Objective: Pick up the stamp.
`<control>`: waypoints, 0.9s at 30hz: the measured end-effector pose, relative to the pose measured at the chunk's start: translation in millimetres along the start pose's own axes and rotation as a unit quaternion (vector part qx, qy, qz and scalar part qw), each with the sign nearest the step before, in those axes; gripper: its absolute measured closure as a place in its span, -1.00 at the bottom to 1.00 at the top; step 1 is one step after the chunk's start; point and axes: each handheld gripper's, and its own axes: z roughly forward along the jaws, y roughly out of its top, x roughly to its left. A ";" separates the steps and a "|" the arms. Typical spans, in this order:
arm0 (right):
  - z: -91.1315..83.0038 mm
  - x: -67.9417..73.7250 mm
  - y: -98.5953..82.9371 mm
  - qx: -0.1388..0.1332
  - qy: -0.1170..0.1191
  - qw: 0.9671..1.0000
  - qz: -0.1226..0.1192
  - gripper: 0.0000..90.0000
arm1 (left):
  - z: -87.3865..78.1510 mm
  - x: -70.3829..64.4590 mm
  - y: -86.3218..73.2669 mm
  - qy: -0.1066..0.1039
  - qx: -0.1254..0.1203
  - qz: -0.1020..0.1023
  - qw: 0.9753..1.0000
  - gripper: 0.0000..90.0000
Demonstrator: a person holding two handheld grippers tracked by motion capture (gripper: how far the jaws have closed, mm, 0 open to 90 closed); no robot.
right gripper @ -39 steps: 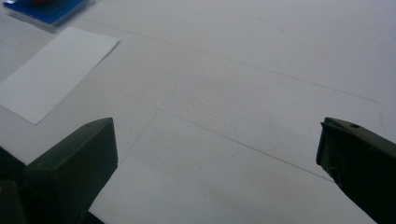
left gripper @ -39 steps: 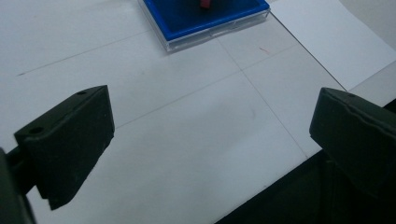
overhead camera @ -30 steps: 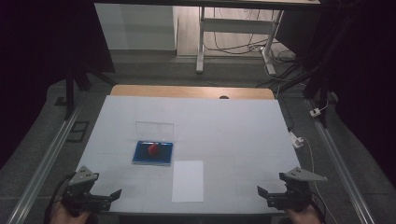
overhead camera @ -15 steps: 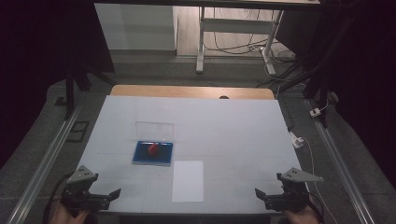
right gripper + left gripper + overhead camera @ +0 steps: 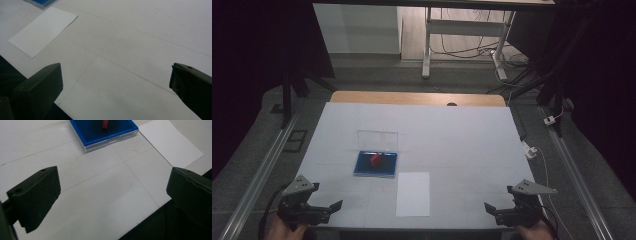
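High view: both grippers sit at the near edge of the white surface (image 5: 462, 135), left gripper (image 5: 329, 207) at about 7 o'clock, right gripper (image 5: 492, 209) at about 5 o'clock, jaws of each spread wide and holding nothing. The blue case (image 5: 375, 165) lies left of centre, its clear lid (image 5: 377, 140) standing up at its far side, a small red piece (image 5: 375, 159) inside. A white card (image 5: 413, 193) lies just beside the case, at its 5 o'clock. Judged step: start position, approach not yet begun. Next move likely calls for the left gripper to reach forward toward 1 o'clock, jaws kept apart, down over the red piece without knocking the lid.
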 end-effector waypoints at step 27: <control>2.2 3.5 0.9 0.010 0.004 1.000 -0.017 -1.00 | 33.5 -1.2 31.0 -0.029 -0.010 0.050 0.998 -1.00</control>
